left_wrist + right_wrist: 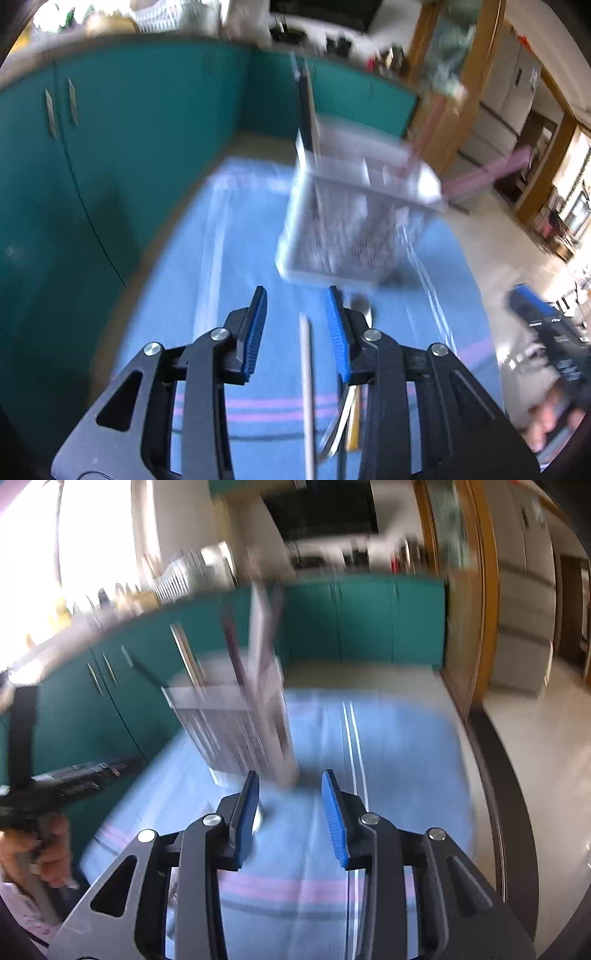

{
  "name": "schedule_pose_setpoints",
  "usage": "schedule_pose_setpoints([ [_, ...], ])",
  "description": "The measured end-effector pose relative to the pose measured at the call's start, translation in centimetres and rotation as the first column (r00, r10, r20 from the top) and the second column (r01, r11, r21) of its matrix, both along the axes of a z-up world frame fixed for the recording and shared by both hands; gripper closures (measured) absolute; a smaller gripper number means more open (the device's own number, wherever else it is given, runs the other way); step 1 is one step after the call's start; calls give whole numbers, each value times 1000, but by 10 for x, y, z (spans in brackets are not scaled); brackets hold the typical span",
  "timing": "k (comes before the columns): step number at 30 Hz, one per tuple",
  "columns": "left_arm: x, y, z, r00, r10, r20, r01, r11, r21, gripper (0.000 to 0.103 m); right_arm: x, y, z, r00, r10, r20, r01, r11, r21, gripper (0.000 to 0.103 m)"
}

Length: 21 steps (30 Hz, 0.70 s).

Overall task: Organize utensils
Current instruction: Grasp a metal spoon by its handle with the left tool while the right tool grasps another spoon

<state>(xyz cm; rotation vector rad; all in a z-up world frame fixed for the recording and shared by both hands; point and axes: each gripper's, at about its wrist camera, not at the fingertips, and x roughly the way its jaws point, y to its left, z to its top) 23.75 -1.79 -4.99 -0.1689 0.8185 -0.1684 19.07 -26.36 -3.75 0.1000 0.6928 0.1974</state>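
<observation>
Roughly midway, you judge: the utensil caddy (pixel 354 221) stands on the blue cloth of the table (pixel 251 258) with several handles already upright in it. Loose utensils (pixel 306 387) lie on the cloth below your left gripper (pixel 297 332), jaws open, empty. Your right gripper (pixel 290 808) hangs open too, holding nothing. Blur hides how many pieces remain.

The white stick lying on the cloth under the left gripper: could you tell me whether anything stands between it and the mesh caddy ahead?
Nothing visible does. The white stick lies between the open left gripper fingers, and only bare blue cloth separates it from the caddy.
</observation>
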Motion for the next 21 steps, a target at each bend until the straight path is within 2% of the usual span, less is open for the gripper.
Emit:
schedule_pose_setpoints([
  [2,1,-13,-23,997,-34,-64,35,999,15,71,6,1,-27,995,-7,-96,8,1000,8,68],
  [4,0,-32,-43,988,-100,-119,104,994,29,71,6,0,-49,988,-23,-154,28,999,27,68],
  [7,-2,-56,-61,972,-164,-167,174,984,49,71,5,-1,-68,977,-40,-210,47,998,29,68],
  [12,6,-71,-79,962,-170,-215,188,980,67,72,1,-2,-80,970,-33,-241,43,999,33,68],
  [13,7,-72,-81,965,-160,-208,179,981,77,82,0,-1,-81,970,-30,-242,39,999,36,68],
  [18,8,-60,-79,968,-141,-208,150,988,25,93,4,-3,-82,968,-22,-249,33,999,41,68],
  [21,4,-47,-63,983,-102,-155,105,994,14,97,6,1,-84,967,-8,-254,20,999,45,68],
])
